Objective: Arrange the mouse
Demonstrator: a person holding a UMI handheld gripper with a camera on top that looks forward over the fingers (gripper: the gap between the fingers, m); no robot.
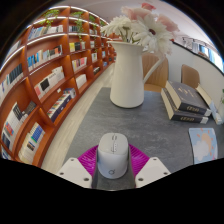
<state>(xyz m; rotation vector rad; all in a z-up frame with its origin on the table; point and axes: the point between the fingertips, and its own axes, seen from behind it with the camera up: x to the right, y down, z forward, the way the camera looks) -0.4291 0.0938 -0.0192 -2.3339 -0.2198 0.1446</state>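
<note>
Jaws were closed on the mouse (pixel 112 158), pink pads pressing both flanks, bottom centre of frame, evidently carrying it to its spot. Grey worktop (pixel 120 125) ahead; white vase (pixel 127 72) centre, books (pixel 187 100) at right, bookshelves (pixel 45 70) at left.

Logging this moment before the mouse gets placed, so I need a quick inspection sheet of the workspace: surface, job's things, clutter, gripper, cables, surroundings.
Surface: grey table, mostly bare ahead of the fingers.
Job's things: white computer mouse, lying between the fingers over the magenta pads.
Clutter: white vase holding pale flowers, beyond the mouse; stack of books beside the vase; a pale blue item nearer, cannot identify.
Grippers: hand-held gripper, fingers at either side of the mouse; whether both press on it cannot be told.
Cables: nothing seen.
Surroundings: wooden bookshelves full of books along one side; wooden chairs behind the table.
</note>
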